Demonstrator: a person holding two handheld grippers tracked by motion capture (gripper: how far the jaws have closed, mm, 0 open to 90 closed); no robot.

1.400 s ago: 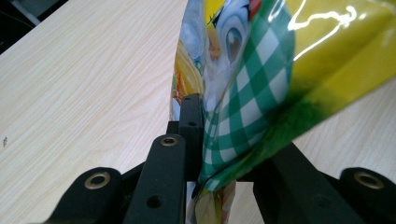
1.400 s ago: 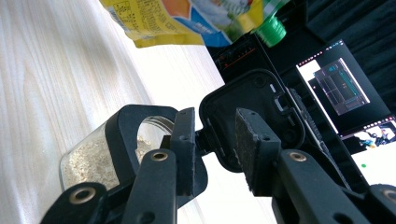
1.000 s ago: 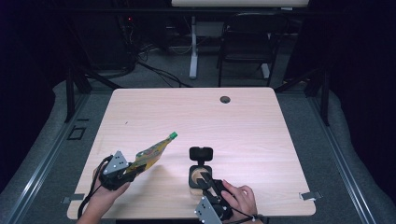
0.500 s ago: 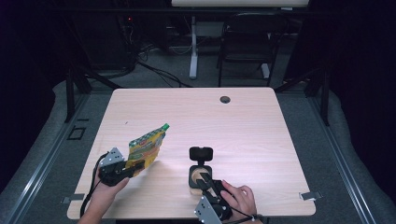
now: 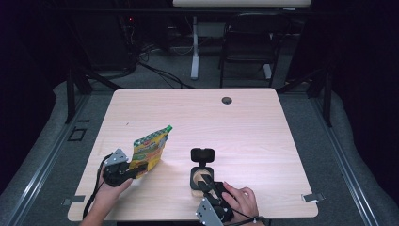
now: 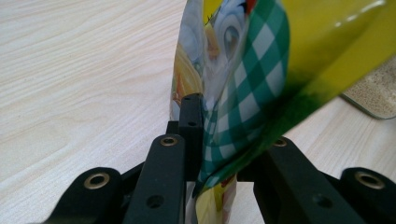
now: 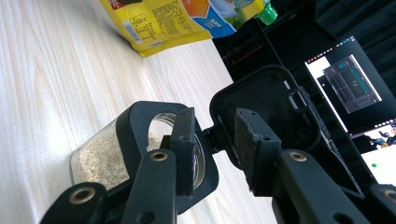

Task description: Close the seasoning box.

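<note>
My left claw [image 5: 134,170] is clamped on the lower edge of a yellow and green pouch [image 5: 149,149], holding it up off the table [image 5: 263,136] near the front left corner. The pouch tilts so that its green cap [image 5: 168,127] points up and away from me toward the right. In the left gripper view the pouch [image 6: 243,93] sits pinched between my two black jaws, its checked green print right against them.

My right claw [image 5: 207,186] rests at a small clear container [image 5: 201,175] that stands near the front edge of the table, just right of the pouch. The container holds a pale, grainy filling, and its black lid [image 5: 202,155] is flipped open, pointing away from me. In the right gripper view my jaws stand apart: one is pushed into the container's black rim [image 7: 140,135], the other lies against the inside of the open lid [image 7: 266,102]. I cannot tell whether they press on anything. The pouch [image 7: 173,21] hangs just beyond.
</note>
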